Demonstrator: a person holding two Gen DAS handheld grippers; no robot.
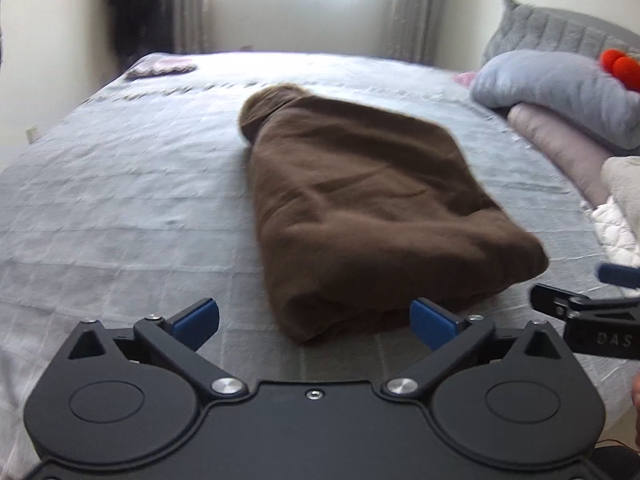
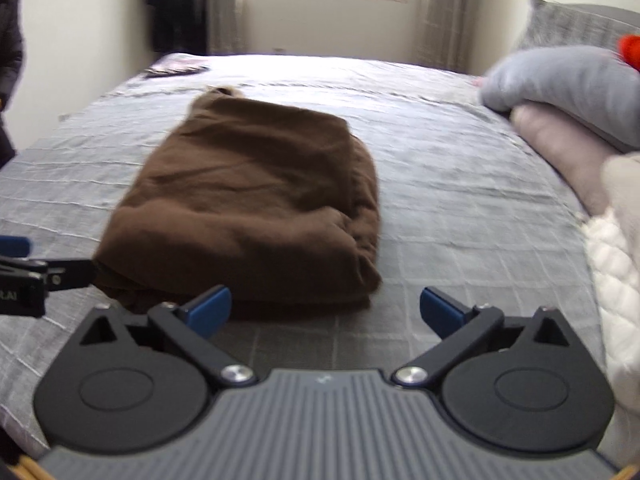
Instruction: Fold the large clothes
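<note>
A brown garment [image 1: 360, 208] lies folded into a thick oblong bundle on the grey bed cover [image 1: 120, 184], its narrow end toward the window. In the left wrist view my left gripper [image 1: 316, 322] stands open just short of the bundle's near edge, with nothing between its blue pads. The right gripper's tip [image 1: 576, 300] shows at the right edge of that view. In the right wrist view the same bundle [image 2: 256, 200] lies ahead and to the left. My right gripper [image 2: 326, 312] is open and empty at the bundle's near right corner. The left gripper's tip [image 2: 36, 276] pokes in from the left.
Grey and pink pillows [image 1: 560, 92] are stacked along the bed's right side, with a red toy [image 1: 620, 64] on top and white quilted bedding [image 2: 616, 264] nearer to me. A small patterned cloth [image 1: 160, 68] lies at the far left corner. Dark clothing [image 2: 176, 8] hangs beside the window.
</note>
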